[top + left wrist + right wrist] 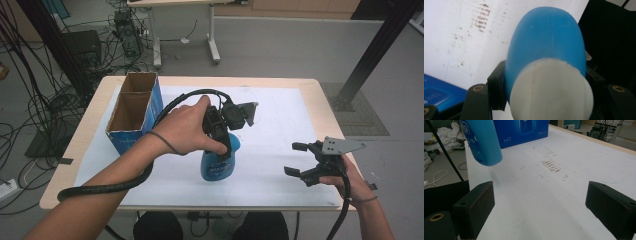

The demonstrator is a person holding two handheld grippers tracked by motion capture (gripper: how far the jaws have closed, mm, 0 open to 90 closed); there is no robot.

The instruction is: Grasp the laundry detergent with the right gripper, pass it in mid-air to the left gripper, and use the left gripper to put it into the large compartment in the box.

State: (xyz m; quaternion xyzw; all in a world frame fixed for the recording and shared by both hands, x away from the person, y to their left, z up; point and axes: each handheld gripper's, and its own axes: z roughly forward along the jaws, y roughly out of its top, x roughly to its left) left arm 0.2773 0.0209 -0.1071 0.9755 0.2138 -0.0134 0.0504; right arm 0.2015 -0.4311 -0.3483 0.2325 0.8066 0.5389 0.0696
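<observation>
left gripper (223, 142) has its jaws closed on the neck end of the blue bottle (218, 162), just below the white cap (551, 91); the left gripper view shows the jaws pressing both sides of the bottle body, cap toward the camera. the bottle hangs cap-up over the middle of the white sheet (280, 125) on the worktop (320, 95), and in the right gripper view its base looks clear of the sheet with a faint shadow under it, so i'd judge it lifted, though the high view can't confirm the gap. right gripper (300, 160) sits near the right edge of the worktop, jaws wide apart, holding nothing. the open cardboard box (134, 112) stands at the left of the sheet, blue outside, plain brown inside, two compartments, both looking empty from above. progress estimate: pick is done, transport and placing are left; likely target is the box, but that's a guess. bottle is well apart from the box, to its right. writing: white lettering on the bottle front, too blurred to read. box side in the right gripper view has what looks like "50" plus small print, not legible. brownish smudge marks on the sheet, no text.
</observation>
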